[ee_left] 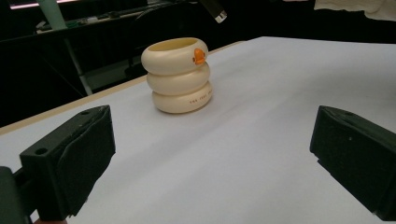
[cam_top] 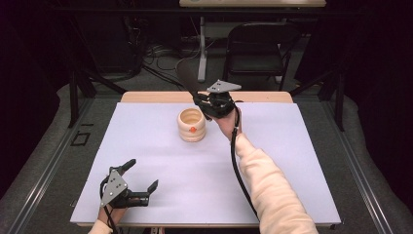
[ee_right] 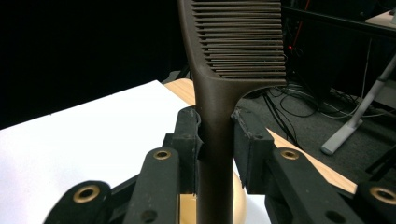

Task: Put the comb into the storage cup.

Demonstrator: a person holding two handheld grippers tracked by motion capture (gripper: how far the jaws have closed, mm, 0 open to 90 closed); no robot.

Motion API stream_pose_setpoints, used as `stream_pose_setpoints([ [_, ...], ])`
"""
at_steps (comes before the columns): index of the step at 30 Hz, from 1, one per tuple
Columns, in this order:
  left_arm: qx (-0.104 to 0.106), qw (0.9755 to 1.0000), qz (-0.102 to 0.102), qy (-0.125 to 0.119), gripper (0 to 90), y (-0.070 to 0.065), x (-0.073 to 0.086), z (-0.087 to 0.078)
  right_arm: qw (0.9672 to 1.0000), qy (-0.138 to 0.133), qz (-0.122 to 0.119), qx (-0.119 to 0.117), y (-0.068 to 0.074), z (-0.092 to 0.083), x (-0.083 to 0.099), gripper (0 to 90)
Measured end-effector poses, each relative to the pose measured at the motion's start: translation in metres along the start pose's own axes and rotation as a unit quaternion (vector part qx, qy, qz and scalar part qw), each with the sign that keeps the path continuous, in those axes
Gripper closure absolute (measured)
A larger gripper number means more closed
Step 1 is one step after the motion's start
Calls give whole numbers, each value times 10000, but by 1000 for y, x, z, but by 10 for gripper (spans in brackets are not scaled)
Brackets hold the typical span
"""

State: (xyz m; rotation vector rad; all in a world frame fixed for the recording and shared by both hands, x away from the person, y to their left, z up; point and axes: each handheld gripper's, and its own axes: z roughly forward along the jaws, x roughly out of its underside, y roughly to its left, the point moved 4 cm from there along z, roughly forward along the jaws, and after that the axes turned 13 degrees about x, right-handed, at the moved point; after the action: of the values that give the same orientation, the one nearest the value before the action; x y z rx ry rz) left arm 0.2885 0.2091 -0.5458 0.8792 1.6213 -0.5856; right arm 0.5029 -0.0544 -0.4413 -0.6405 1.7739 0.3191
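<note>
The right gripper (cam_top: 207, 105) is clamped on the handle of a dark comb (ee_right: 219, 93), its jaws pressed to either side of the shaft just below the teeth; the comb stands upright and rises past the far edge of the table, likely so that its lower end can drop straight into the holder (cam_top: 191, 124) beside it; that holder, a cream stack of three rings with an orange mark near the rim, sits on the far middle of the white sheet (cam_top: 160, 161), its mouth open and just left of the gripper; part of it shows under the jaws in the right gripper view. The left gripper (cam_top: 139, 183) rests near the front left corner, jaws wide and empty, well apart from the holder, seemingly held back until needed. The sheet covers a wooden table (cam_top: 156, 96); behind are a dark chair (cam_top: 258, 48), cables on grey floor, and black frames.
</note>
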Motion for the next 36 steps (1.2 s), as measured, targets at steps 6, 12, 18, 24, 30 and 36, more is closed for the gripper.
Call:
stream_pose_setpoints([
  [6, -2, 10000, 3, -8, 0, 0, 0, 0, 10000, -67, -22, 1, 1, 2, -5, 721],
  [12, 0, 10000, 6, -18, 0, 0, 0, -1, 10000, -51, -17, 17, 4, 7, -8, 722],
  [18, -1, 10000, 1, -20, 0, 0, 0, -1, 9999, -126, 10, 47, 6, 11, -11, 722],
  [24, 2, 10000, -12, -22, 0, 0, 0, -1, 9998, -180, 37, 48, 6, 12, -12, 722],
  [30, 4, 10000, -9, -18, 0, 0, 0, -1, 9997, -246, 30, 20, 7, 15, -12, 722],
  [36, 2, 10000, -23, -21, 0, 0, 0, -1, 9995, -330, -22, -18, 11, 17, -13, 721],
])
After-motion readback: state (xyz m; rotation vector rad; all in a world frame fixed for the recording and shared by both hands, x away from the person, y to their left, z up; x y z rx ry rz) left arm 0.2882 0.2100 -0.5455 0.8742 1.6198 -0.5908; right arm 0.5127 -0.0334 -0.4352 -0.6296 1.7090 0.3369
